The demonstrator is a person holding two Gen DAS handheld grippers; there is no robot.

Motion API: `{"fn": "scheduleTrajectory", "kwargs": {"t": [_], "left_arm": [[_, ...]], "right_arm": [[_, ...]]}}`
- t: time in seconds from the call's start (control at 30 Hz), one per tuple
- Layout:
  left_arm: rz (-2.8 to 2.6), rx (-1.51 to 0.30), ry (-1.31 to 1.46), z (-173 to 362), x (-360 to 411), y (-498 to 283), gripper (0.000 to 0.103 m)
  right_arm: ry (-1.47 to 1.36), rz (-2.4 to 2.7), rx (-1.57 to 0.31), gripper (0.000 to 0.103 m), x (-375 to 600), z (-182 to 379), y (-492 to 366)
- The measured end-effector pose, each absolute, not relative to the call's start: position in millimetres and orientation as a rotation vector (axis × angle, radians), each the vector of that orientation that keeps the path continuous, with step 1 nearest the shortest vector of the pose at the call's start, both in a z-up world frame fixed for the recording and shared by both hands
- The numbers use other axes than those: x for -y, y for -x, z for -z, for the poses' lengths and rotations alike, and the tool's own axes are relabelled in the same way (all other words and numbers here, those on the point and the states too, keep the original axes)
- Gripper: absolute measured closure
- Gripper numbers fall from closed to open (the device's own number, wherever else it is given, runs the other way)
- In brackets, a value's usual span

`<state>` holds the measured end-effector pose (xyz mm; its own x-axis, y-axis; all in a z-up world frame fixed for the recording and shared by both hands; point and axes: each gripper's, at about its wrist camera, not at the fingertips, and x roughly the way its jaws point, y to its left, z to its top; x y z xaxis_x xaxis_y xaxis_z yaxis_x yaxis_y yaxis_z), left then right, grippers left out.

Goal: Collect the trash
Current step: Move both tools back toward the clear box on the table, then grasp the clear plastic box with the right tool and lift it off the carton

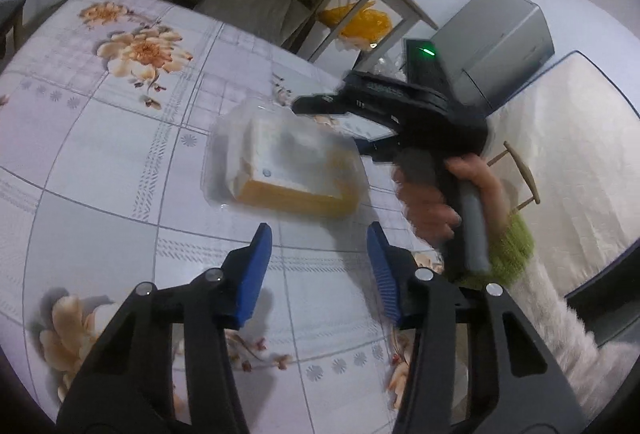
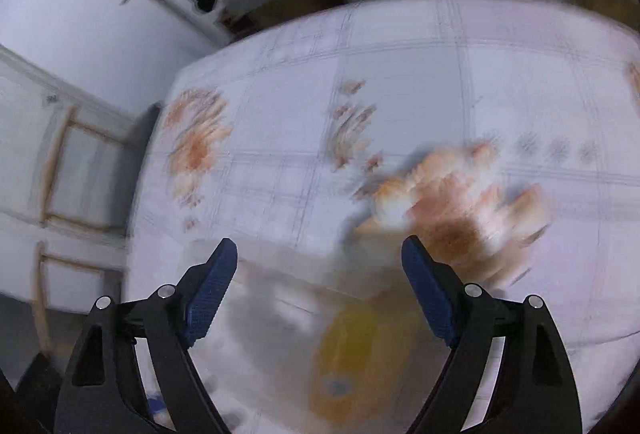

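**Clear package lying centre-frame, both grippers released**

In the left wrist view, the left gripper (image 1: 318, 234) is hovering with jaws apart, gripping nothing. Just above it a clear plastic package (image 1: 284, 163) is lying on the floral tablecloth (image 1: 100, 161) — a yellow-and-white box is showing inside. The right gripper (image 2: 320, 254) is standing wide open, empty; its view is blurred, the package a smear at lower centre.
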<state>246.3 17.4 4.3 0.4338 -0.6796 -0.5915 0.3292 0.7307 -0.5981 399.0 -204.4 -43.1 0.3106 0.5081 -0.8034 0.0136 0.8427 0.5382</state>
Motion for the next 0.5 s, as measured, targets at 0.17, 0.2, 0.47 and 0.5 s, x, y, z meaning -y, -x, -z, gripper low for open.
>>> {"fn": "scheduleTrajectory", "kwargs": {"t": [0.17,0.2,0.47,0.5], "left_arm": [[0.651,-0.969,0.473,10.0,-23.3,-259.4,0.058],[0.658,-0.979,0.474,12.7,-23.7,-258.7,0.058],[0.760,-1.025,0.453,19.9,-25.1,-225.5,0.059],[0.767,-1.028,0.444,20.2,-25.0,-221.4,0.059]], "right_arm": [[-0.592,-0.463,-1.239,0.021,200.3,42.5,-335.2],[-0.613,-0.466,-1.243,0.021,200.9,43.5,-321.5],[-0.815,-0.545,-1.180,0.021,201.2,40.9,-232.2],[-0.771,-0.489,-1.169,0.021,201.6,36.2,-220.8]]}}
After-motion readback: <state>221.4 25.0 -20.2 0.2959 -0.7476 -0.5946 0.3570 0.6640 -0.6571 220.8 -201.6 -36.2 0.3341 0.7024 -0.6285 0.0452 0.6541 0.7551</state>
